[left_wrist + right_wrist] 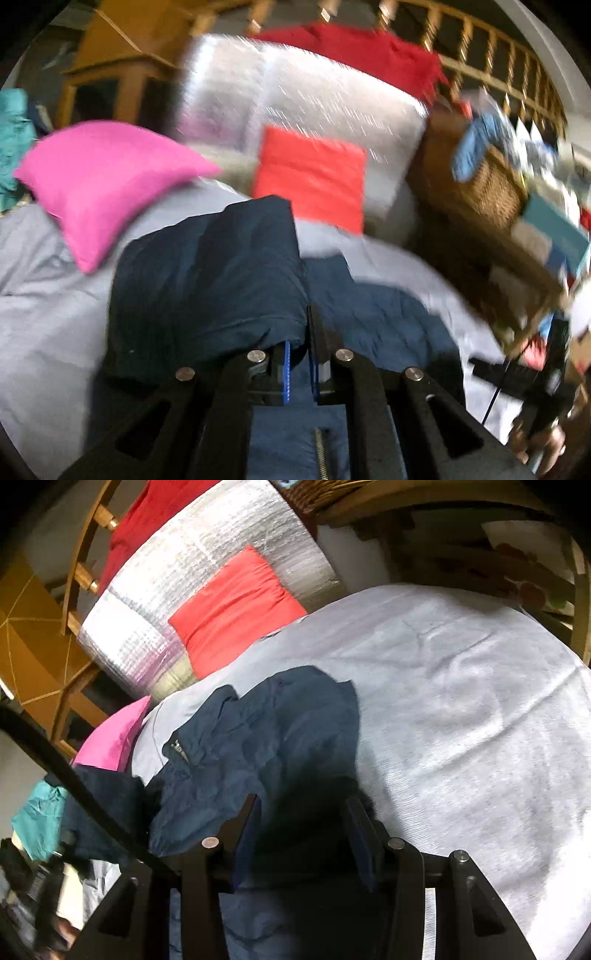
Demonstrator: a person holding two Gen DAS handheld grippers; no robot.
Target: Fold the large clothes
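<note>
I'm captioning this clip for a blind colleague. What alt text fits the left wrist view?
The left claw is shut on a fold of a navy garment, lifting it over a pale grey bedsheet. Behind lie a pink pillow and a red pillow against a silver quilted panel; the picture is motion-blurred.

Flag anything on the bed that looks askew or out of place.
The navy garment lies crumpled on the grey sheet, one part draped over the left claw. The pink pillow sits tilted. Nothing looks damaged.

Black jaws, blue pads (286, 369), silver screws
</note>
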